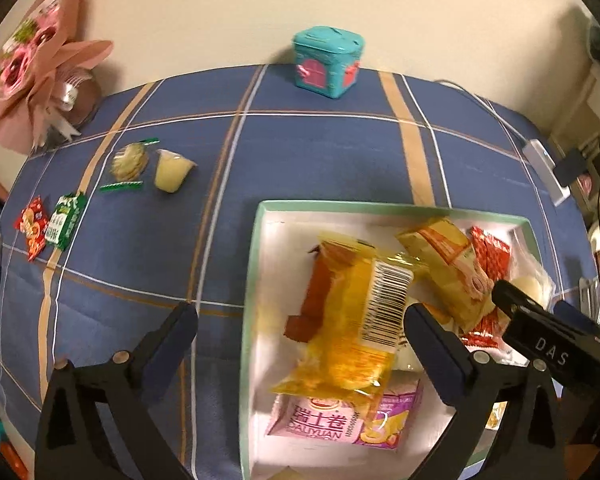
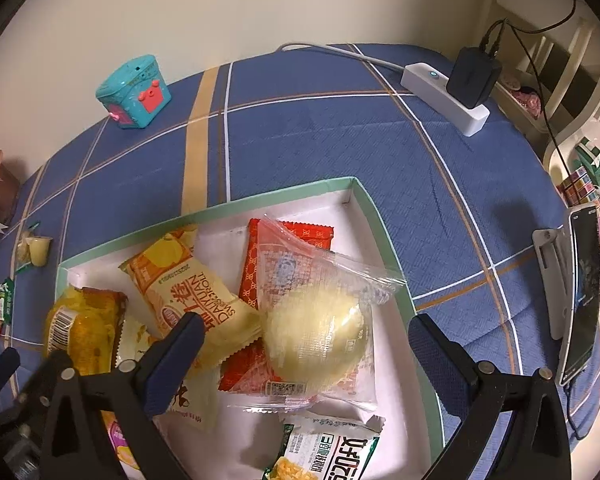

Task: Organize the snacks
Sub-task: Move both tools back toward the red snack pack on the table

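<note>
A white box with a green rim (image 1: 260, 208) (image 2: 364, 192) sits on the blue checked cloth and holds several snack packs. My left gripper (image 1: 300, 318) is open above its left side, over a yellow cake pack (image 1: 352, 320); nothing is between the fingers. My right gripper (image 2: 304, 330) is open above a clear-wrapped round pastry (image 2: 316, 336) in the box. Loose on the cloth at the left lie a jelly cup (image 1: 172, 172), a green-ended cracker pack (image 1: 130, 164), a green sachet (image 1: 66, 220) and a red sachet (image 1: 32, 226).
A teal toy tin (image 1: 328, 62) (image 2: 134, 94) stands by the wall. A pink bouquet (image 1: 40, 80) is at the back left. A white power strip with a black charger (image 2: 456, 88) and a phone on a stand (image 2: 580, 300) are at the right.
</note>
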{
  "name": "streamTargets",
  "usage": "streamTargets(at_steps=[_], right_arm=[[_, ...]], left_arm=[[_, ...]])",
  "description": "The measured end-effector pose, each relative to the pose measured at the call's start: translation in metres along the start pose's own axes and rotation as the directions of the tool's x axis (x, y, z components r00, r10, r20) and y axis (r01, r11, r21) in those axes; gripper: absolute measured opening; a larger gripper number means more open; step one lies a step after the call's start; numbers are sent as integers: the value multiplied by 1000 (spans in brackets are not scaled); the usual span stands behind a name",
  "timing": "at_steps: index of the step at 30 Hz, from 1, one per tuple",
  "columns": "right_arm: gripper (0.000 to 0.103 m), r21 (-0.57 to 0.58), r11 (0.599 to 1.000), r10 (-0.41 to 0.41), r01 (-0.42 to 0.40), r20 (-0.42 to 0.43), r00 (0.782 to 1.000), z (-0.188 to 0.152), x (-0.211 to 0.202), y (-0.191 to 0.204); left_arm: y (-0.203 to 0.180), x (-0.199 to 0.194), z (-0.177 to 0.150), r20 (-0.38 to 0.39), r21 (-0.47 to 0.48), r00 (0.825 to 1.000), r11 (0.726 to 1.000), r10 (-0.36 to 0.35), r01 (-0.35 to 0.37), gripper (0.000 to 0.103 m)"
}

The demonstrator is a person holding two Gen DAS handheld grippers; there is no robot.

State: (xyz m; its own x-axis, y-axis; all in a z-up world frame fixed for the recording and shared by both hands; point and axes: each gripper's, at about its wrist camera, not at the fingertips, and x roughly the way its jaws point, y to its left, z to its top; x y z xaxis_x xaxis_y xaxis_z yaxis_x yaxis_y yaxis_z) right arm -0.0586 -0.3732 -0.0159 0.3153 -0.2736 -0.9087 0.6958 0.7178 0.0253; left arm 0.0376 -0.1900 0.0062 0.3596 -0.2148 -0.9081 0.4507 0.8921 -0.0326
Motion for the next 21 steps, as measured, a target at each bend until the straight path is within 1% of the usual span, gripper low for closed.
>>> streamTargets(at_steps=[8,15,21], right_arm=[[103,-15,1000,5,-5,14,1000,-2,-7,9],[103,-59,998,10,-8,39,999,-4,-21,28],[103,-101,995,26,-21,48,999,-9,-31,49]], left_arm=[[31,-11,7,10,-102,1000,995,18,-17,103],[65,-14,8,3,-165,996,982,93,-91,103],[94,-14,8,-9,-197,985,966,170,-169,103]])
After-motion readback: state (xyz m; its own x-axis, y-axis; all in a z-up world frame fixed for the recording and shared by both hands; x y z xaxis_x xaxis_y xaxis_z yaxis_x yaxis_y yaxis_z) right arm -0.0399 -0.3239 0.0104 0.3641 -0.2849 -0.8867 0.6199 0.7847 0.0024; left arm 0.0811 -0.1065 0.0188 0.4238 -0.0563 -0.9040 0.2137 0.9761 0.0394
